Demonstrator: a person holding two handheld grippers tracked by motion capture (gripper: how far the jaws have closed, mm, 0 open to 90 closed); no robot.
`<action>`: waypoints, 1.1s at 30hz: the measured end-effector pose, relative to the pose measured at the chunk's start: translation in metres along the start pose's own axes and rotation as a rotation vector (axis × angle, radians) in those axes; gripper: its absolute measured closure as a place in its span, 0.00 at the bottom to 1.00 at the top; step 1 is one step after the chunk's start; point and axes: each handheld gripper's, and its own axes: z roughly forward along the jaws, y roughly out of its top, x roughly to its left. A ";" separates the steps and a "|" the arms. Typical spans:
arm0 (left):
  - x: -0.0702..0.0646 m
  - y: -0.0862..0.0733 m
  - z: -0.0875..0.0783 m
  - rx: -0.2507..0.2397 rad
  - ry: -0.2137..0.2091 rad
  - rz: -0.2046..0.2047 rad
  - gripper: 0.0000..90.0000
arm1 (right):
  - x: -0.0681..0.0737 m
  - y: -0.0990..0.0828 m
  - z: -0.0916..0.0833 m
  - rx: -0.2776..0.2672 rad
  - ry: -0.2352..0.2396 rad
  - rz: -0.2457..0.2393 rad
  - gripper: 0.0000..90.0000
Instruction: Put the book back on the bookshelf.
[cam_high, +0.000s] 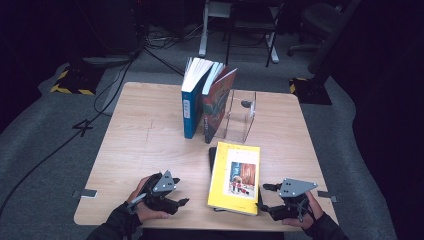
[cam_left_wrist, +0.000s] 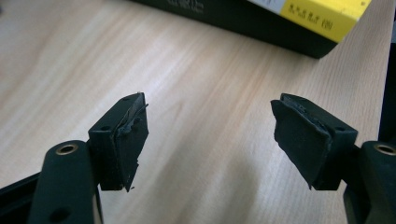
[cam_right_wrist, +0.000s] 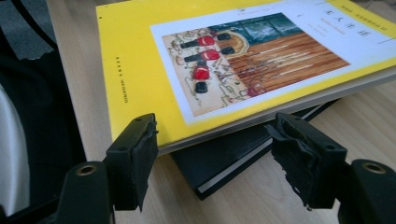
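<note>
Left tongs (cam_high: 183, 202) hang apart over bare table (cam_high: 145, 145), empty. The yellow book (cam_high: 235, 177) lies flat on a black book (cam_right_wrist: 224, 161). Right tongs (cam_high: 263, 197), apart, face its corner; the approach looks underway, with closing on that edge next.
</note>
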 end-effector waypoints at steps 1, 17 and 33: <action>-0.002 -0.001 0.001 0.013 -0.002 0.005 0.29 | 0.000 0.000 0.001 0.009 0.003 0.012 0.36; -0.005 -0.006 0.018 0.044 0.014 0.035 0.25 | -0.024 0.013 0.019 0.101 0.090 0.158 0.26; -0.001 -0.001 0.023 0.045 -0.001 0.045 0.24 | -0.047 0.023 0.037 0.142 0.147 0.210 0.16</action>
